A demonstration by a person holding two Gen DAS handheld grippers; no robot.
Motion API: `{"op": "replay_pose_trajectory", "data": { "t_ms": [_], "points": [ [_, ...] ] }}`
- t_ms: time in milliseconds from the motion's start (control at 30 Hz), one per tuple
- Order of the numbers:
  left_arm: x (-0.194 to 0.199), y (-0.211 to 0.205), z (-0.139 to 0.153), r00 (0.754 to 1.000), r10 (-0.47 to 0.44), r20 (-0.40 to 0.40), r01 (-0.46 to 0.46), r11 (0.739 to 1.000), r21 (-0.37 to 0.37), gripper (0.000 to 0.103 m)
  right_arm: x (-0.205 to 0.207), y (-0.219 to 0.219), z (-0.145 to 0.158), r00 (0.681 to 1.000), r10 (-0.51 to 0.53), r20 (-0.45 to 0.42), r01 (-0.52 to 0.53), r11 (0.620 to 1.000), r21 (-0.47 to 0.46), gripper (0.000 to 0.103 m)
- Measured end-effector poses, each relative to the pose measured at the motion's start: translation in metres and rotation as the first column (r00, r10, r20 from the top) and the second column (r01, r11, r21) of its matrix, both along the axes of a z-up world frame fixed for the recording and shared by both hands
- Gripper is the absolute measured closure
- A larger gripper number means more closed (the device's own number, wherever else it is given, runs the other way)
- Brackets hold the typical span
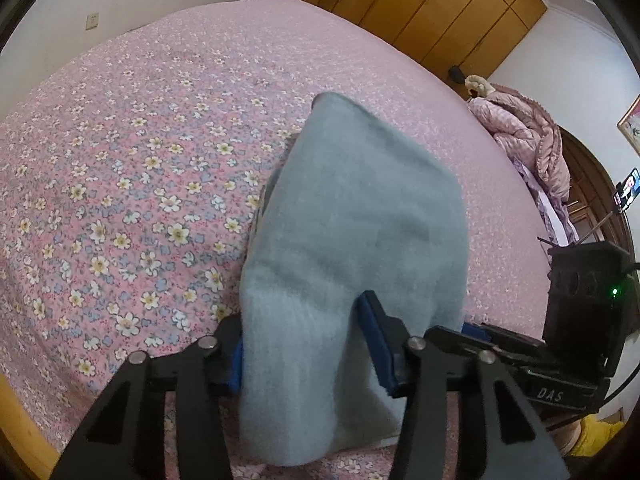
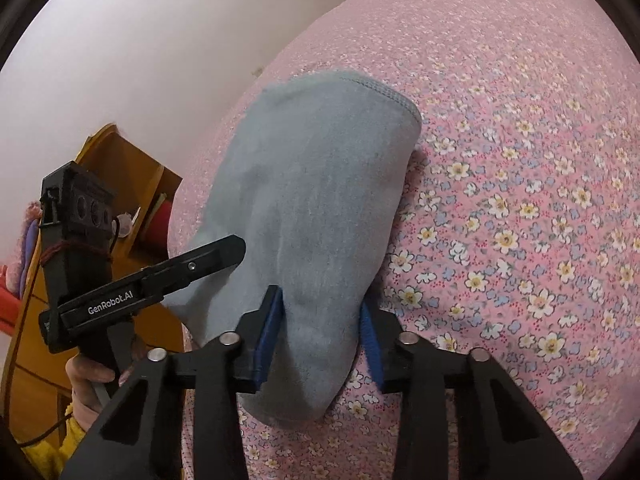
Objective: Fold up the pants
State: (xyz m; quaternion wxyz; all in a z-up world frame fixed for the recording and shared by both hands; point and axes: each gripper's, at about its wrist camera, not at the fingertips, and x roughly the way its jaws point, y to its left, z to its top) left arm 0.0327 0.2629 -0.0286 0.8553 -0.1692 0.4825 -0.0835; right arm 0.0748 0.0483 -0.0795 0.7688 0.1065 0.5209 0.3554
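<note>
Grey-blue fleece pants (image 1: 352, 216) lie bunched on a pink floral bed (image 1: 120, 160), with their near edge lifted. My left gripper (image 1: 304, 340) is shut on a thick fold of the pants at that edge; its blue pads (image 1: 376, 344) press the cloth. My right gripper (image 2: 320, 332) is shut on the same pants (image 2: 316, 184) beside it, a fold bulging between its blue pads (image 2: 270, 332). The right gripper shows at the right in the left wrist view (image 1: 576, 320). The left gripper shows at the left in the right wrist view (image 2: 160, 280).
The bed fills most of both views. Wooden wardrobes (image 1: 420, 4) stand behind it. A pink quilted jacket (image 1: 524, 132) lies at the bed's far right. A wooden shelf unit (image 2: 120, 184) stands left of the bed by a white wall.
</note>
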Motion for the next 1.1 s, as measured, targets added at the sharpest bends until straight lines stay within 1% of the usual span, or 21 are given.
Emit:
{"op": "replay_pose_trajectory", "data": {
  "t_ms": [33, 100, 200, 333, 433, 667, 900, 1100],
  "points": [
    [-0.002, 0.001, 0.002, 1.0, 0.004, 0.004, -0.004, 1.0, 0.005, 0.06, -0.001, 0.001, 0.003, 1.0, 0.006, 0.015, -0.005, 1.0, -0.005, 0.073],
    [-0.005, -0.001, 0.007, 1.0, 0.015, 0.015, -0.016, 1.0, 0.006, 0.065, -0.002, 0.001, 0.012, 0.999, 0.017, 0.049, -0.016, 1.0, -0.017, 0.075],
    [-0.009, 0.0, 0.011, 1.0, 0.027, 0.017, -0.026, 0.999, -0.033, 0.067, 0.0, -0.006, 0.024, 0.997, 0.019, 0.076, -0.018, 1.0, -0.022, 0.075],
    [-0.013, -0.004, 0.01, 1.0, 0.025, 0.011, -0.024, 0.997, -0.072, 0.067, 0.004, -0.023, 0.034, 0.997, 0.028, 0.073, -0.027, 0.999, -0.02, 0.076],
    [-0.012, -0.019, 0.013, 1.0, 0.018, 0.013, -0.017, 0.997, -0.077, 0.067, 0.004, -0.034, 0.04, 0.996, 0.026, 0.086, -0.024, 0.999, -0.025, 0.076],
    [-0.002, -0.052, 0.025, 0.999, -0.028, 0.033, 0.031, 0.996, -0.089, 0.067, 0.009, -0.076, 0.05, 0.997, -0.015, 0.08, 0.012, 1.0, 0.027, 0.076],
    [0.02, -0.092, 0.033, 0.995, -0.085, 0.044, 0.088, 0.992, -0.091, 0.067, 0.013, -0.121, 0.066, 0.991, -0.035, 0.13, 0.035, 0.999, 0.003, 0.076],
    [0.042, -0.128, 0.038, 0.992, -0.114, 0.054, 0.119, 0.988, -0.094, 0.067, 0.029, -0.159, 0.076, 0.983, -0.056, 0.172, 0.06, 0.998, -0.013, 0.076]
  ]
}}
